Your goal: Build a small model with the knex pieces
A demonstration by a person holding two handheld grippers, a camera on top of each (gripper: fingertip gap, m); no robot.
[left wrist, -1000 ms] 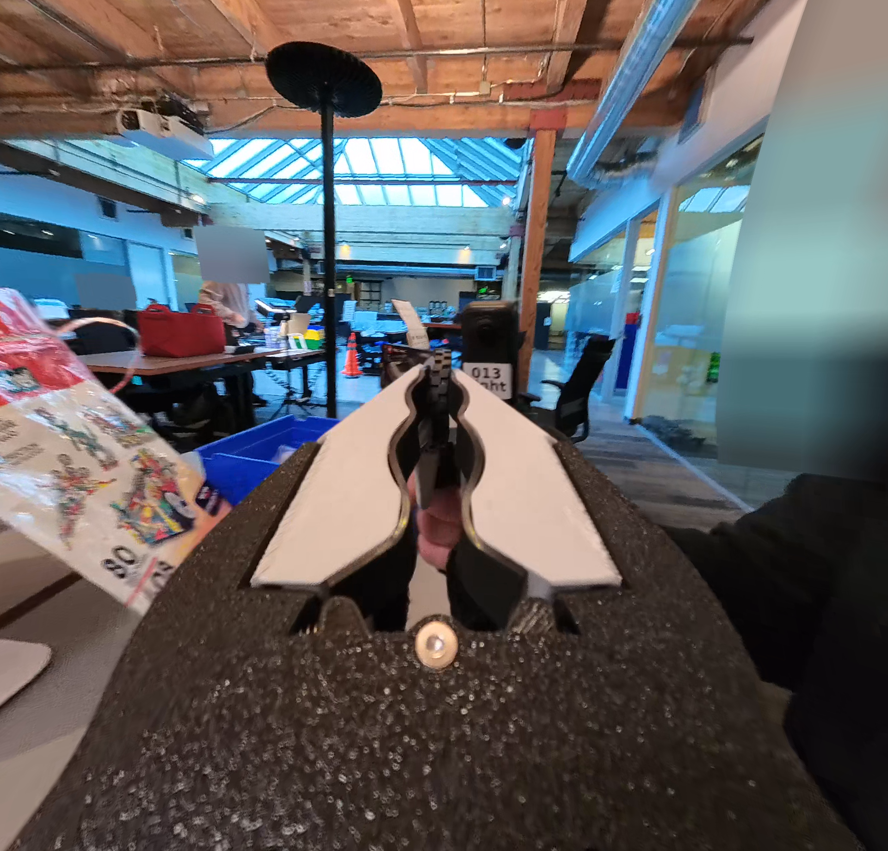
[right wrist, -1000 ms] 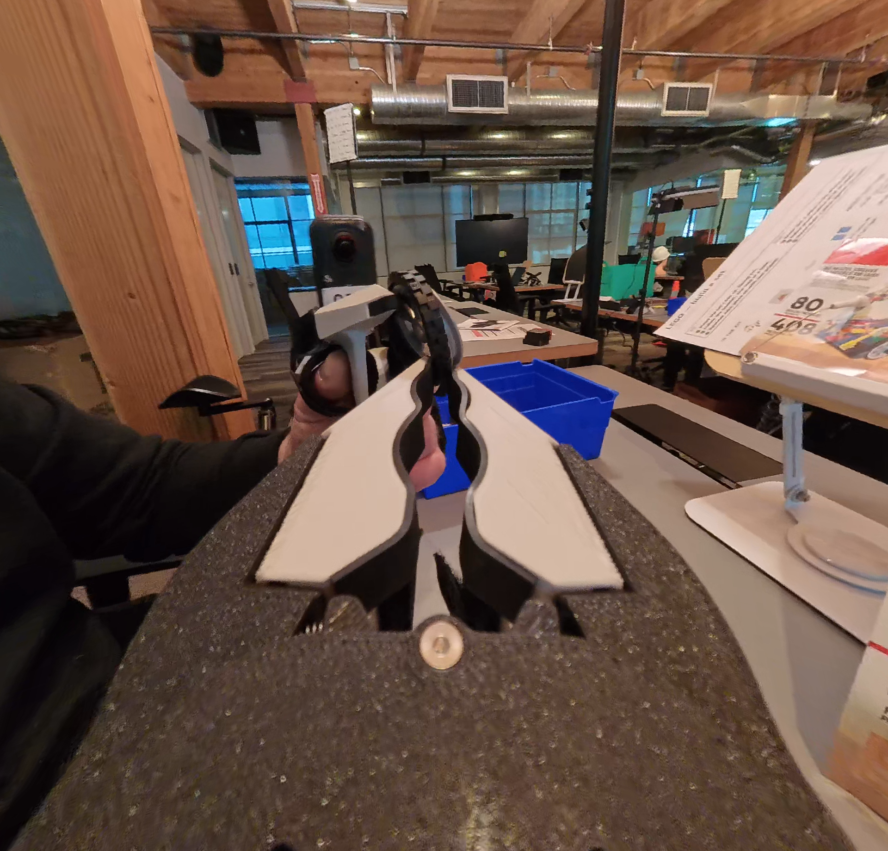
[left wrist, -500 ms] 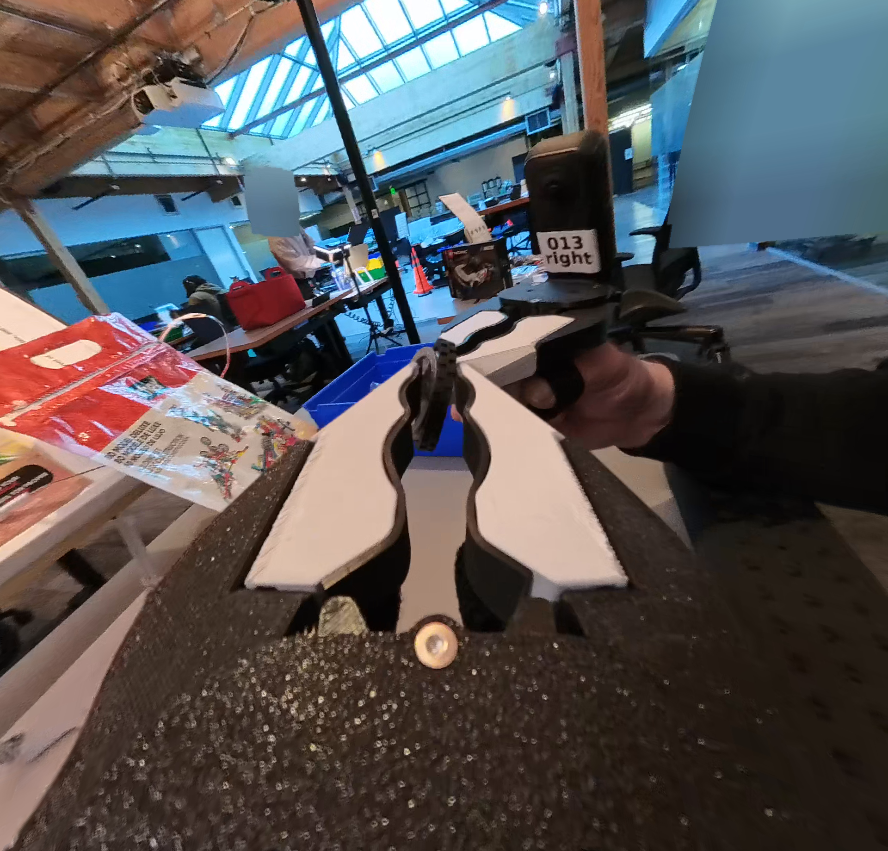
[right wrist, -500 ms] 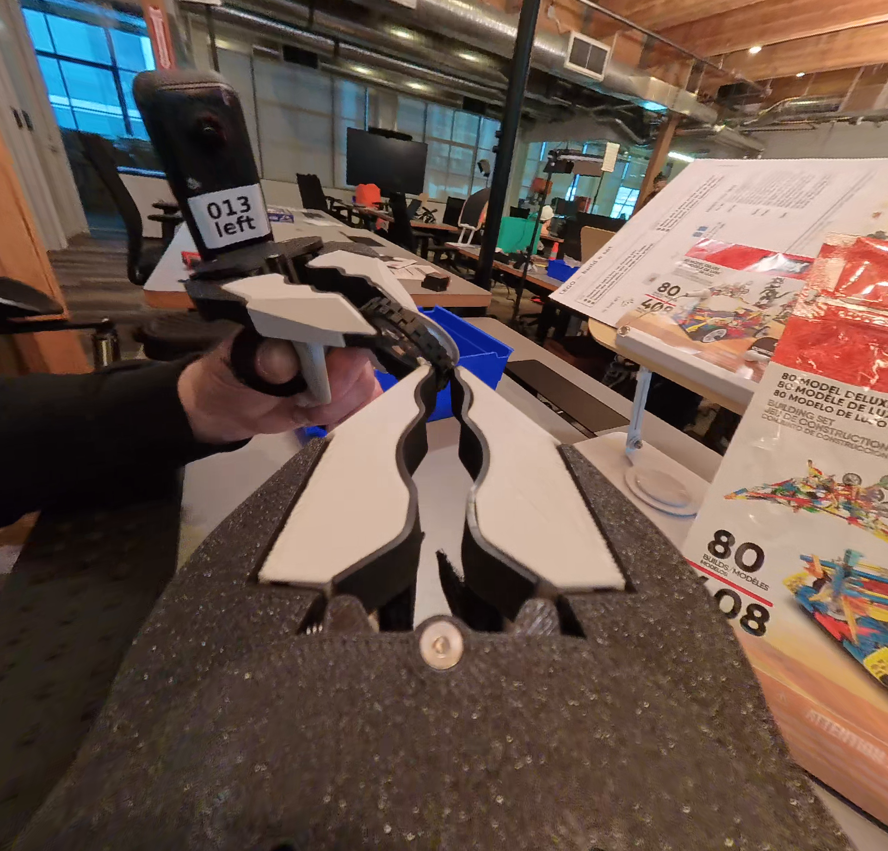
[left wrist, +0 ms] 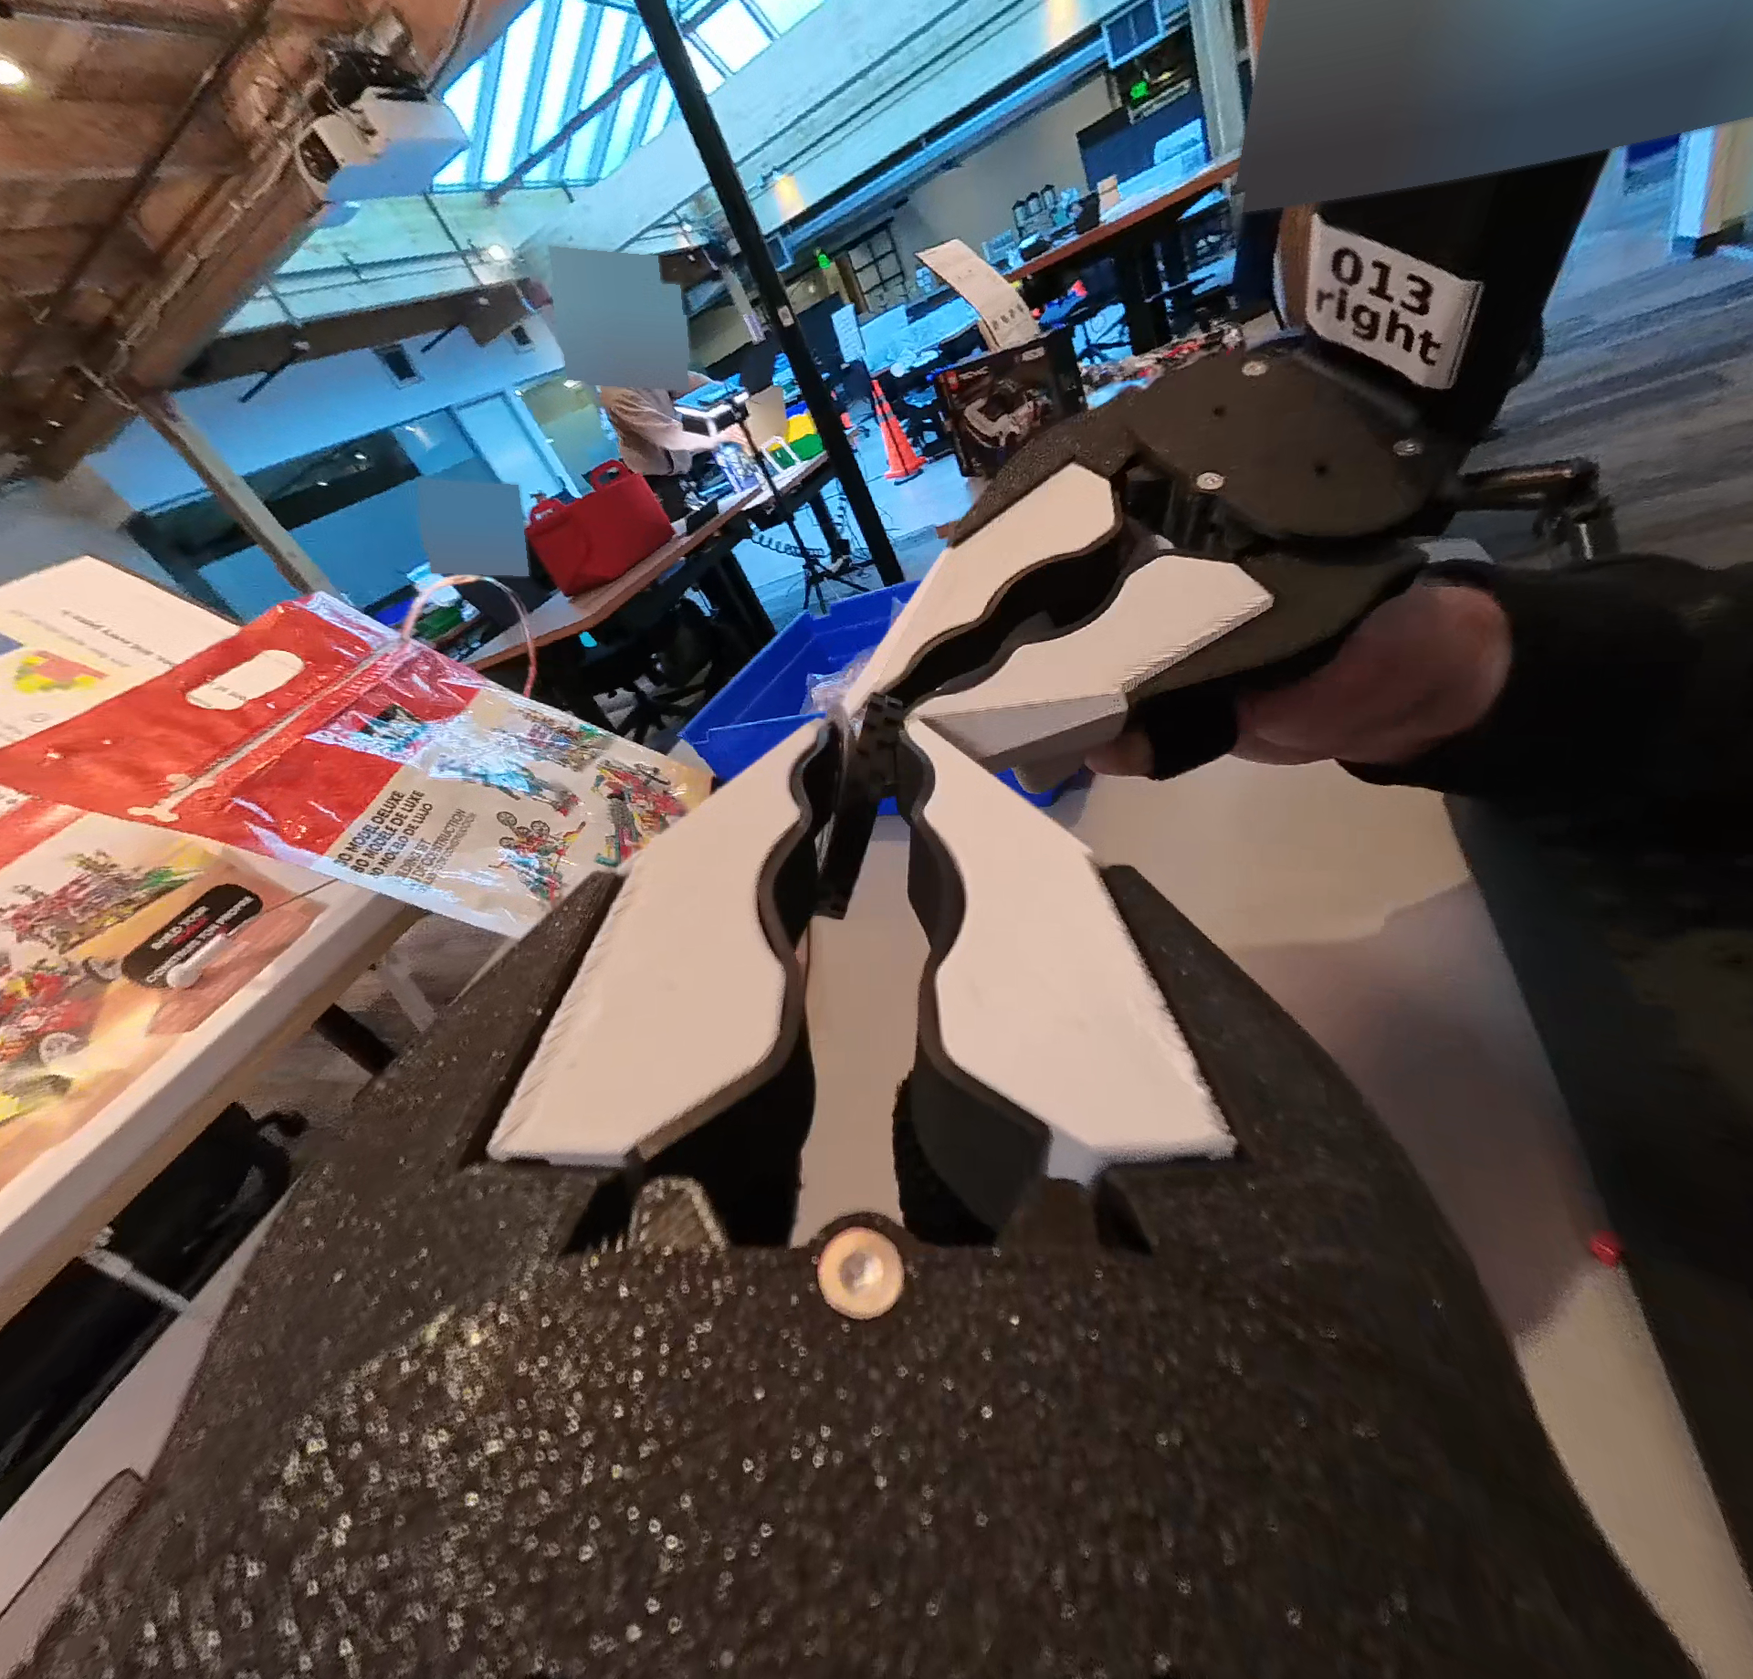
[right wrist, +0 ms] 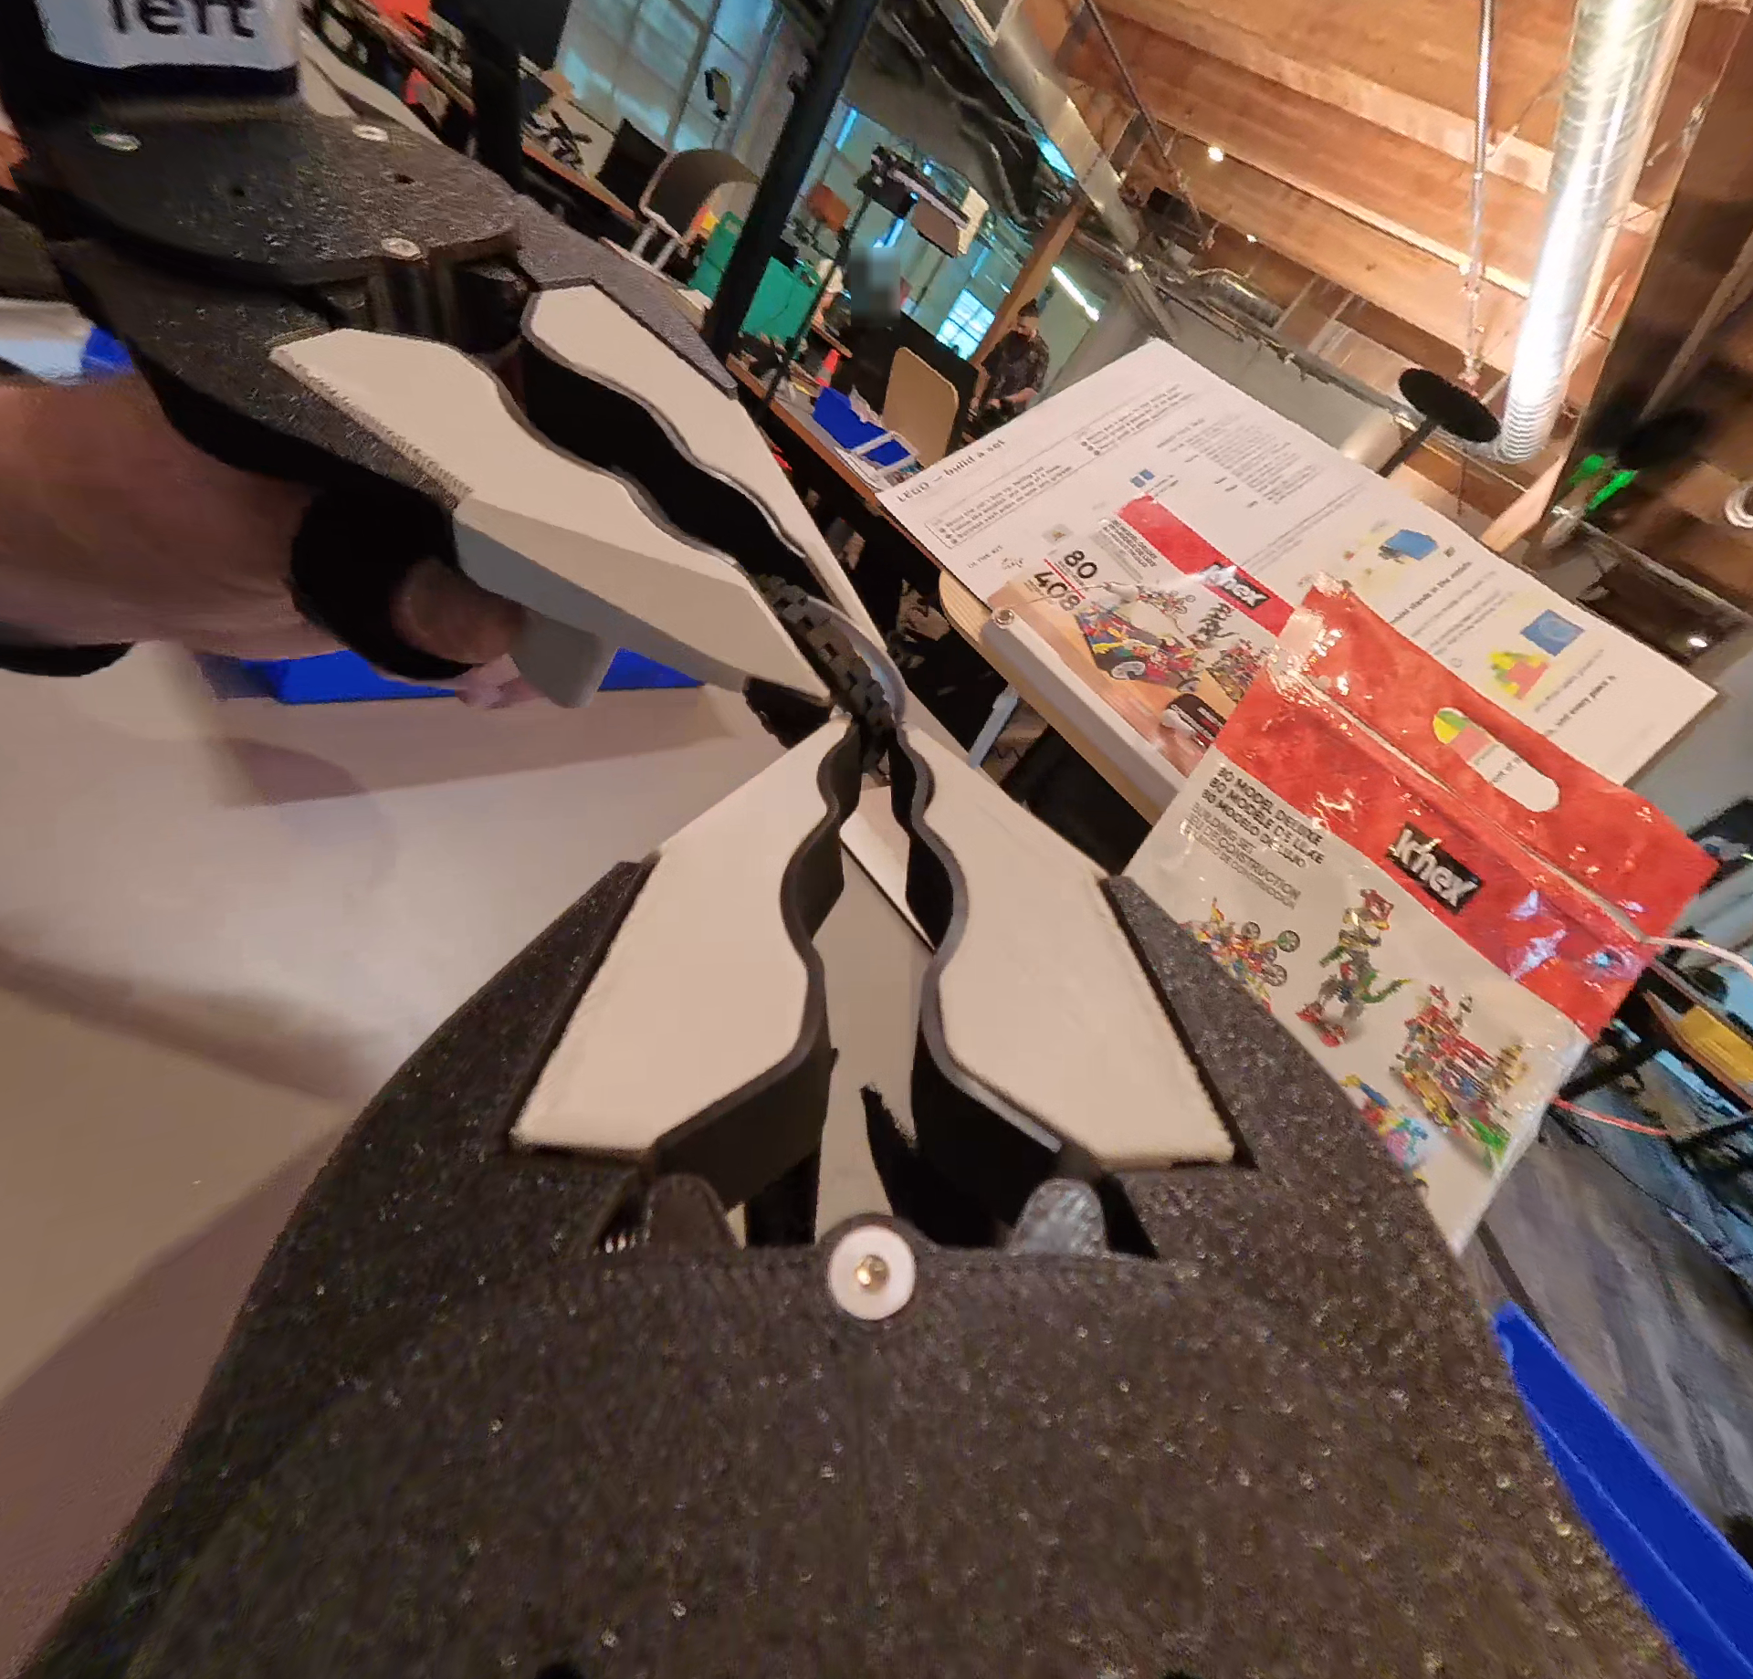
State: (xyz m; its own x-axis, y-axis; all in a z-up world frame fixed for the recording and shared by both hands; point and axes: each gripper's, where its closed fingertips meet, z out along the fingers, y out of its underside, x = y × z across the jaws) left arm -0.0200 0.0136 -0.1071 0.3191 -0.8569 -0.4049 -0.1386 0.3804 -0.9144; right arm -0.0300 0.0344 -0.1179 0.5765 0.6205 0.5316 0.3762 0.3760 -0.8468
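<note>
A small black knobbly tyre (left wrist: 847, 813) on a pale rim is pinched between both grippers above the grey table (left wrist: 1281, 884). My left gripper (left wrist: 861, 749) is shut on it, and the tyre runs down between its fingers. My right gripper (left wrist: 877, 706) comes in from the upper right, held by a hand, and its tips meet the same tyre. In the right wrist view, my right gripper (right wrist: 868, 740) is shut on the tyre's (right wrist: 835, 652) lower edge. My left gripper (right wrist: 858, 685) closes on it from the upper left.
A clear bag with a red top (left wrist: 379, 751) hangs before a printed sheet on a stand (right wrist: 1233, 495); the bag also shows in the right wrist view (right wrist: 1404, 884). A blue bin (left wrist: 787, 685) sits behind the grippers. A black pole (left wrist: 749, 239) rises beyond it. Another blue edge (right wrist: 1632, 1501) is at lower right. The grippers are tip to tip, or close to it.
Both grippers stay shut on the tyre and have tilted down towards the table, rolling relative to each other. The bag and sheet have come closer in both views.
</note>
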